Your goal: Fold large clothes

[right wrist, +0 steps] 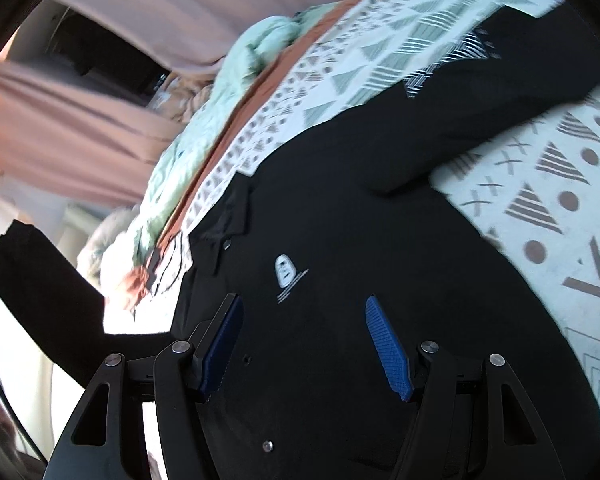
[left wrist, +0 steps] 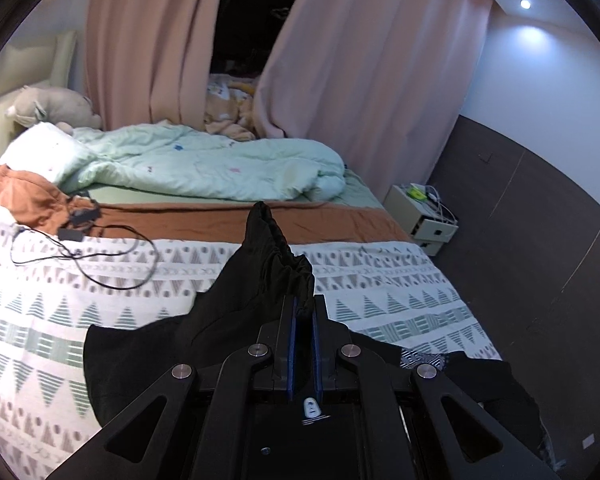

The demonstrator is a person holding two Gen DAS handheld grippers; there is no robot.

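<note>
A black shirt (right wrist: 340,208) with a small white chest logo (right wrist: 285,270) lies spread on the patterned bedspread (right wrist: 540,184). My left gripper (left wrist: 303,304) is shut on a bunched sleeve of the black shirt (left wrist: 268,256) and holds it lifted above the bed. My right gripper (right wrist: 304,320) is open and empty, hovering just over the shirt's chest near the logo. The lifted sleeve also shows in the right wrist view (right wrist: 40,276) at the left. The shirt's lower part is hidden under my grippers.
A mint green duvet (left wrist: 204,164), a brown sheet band (left wrist: 228,220), and a black cable with charger (left wrist: 80,236) lie farther up the bed. A plush toy (left wrist: 56,104) sits by the headboard. Pink curtains (left wrist: 340,60) hang behind. A white nightstand (left wrist: 424,216) stands on the dark floor.
</note>
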